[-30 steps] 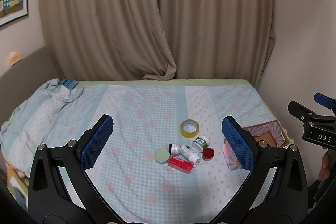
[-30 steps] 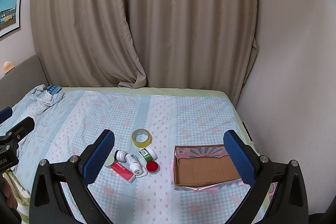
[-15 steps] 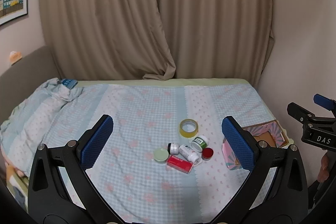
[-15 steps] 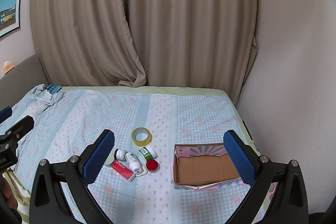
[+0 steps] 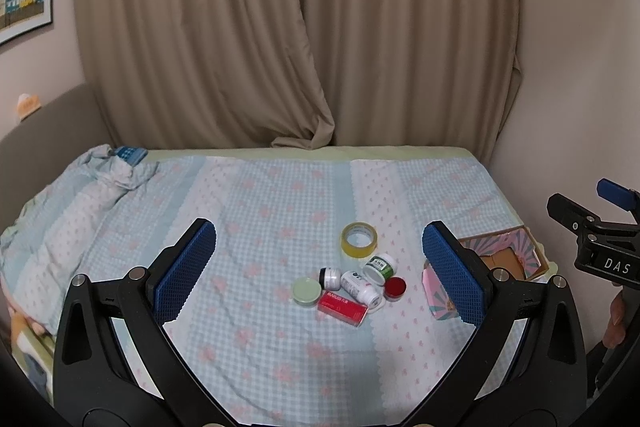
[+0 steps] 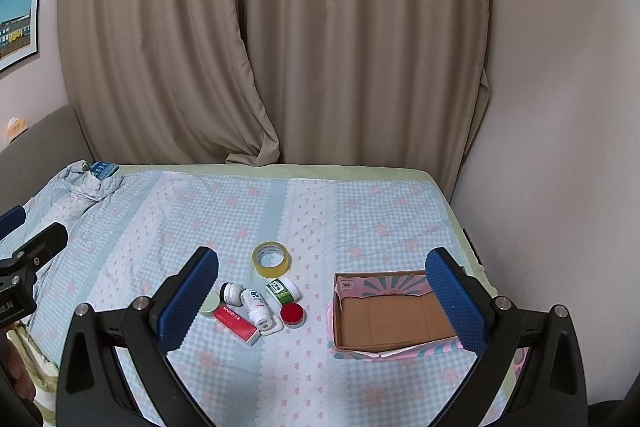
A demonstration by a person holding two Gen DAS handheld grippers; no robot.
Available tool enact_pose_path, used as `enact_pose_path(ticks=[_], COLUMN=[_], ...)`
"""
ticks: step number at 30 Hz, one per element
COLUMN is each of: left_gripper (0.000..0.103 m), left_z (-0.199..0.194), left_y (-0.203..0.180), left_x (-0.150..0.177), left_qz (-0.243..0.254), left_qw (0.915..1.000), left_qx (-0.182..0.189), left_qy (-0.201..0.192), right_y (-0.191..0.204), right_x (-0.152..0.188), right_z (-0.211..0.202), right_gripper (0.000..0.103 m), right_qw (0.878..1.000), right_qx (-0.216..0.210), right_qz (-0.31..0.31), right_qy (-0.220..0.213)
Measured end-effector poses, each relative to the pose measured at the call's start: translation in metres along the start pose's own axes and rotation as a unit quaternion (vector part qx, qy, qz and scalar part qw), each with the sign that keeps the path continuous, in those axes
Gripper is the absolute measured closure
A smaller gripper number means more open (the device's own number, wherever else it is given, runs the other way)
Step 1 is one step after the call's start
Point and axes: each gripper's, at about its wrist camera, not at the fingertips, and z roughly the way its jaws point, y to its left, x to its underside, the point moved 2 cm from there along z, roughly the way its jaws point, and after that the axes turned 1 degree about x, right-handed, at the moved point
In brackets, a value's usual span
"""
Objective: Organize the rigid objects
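Both the left gripper [image 5: 319,269] and right gripper [image 6: 322,291] are held wide apart and empty above the bedspread, the cluster of small rigid containers [image 6: 256,303] lying ahead, left of the open cardboard box [image 6: 390,315], nearer the left gripper.

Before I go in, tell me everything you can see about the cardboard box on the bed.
The cardboard box is a shallow open tray: plain brown inside, pink-and-teal sunburst print on its walls and back flap. It looks empty, sits flat on the checked bedspread near the bed's right edge, right of the small containers, and nothing touches it.
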Motion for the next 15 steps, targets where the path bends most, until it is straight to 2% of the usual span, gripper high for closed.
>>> enact_pose_path(ticks=[15], left_gripper=[0.000], left_z=[-0.004], left_y=[0.011], left_x=[0.004], left_qz=[-0.006], left_qw=[1.0000], left_qx=[-0.001], left_qy=[-0.003], right_y=[0.005], right_x=[0.005], right_z=[-0.003], right_gripper=[0.000], right_qw=[1.000], right_qx=[-0.001], right_qz=[0.001], right_qy=[-0.002])
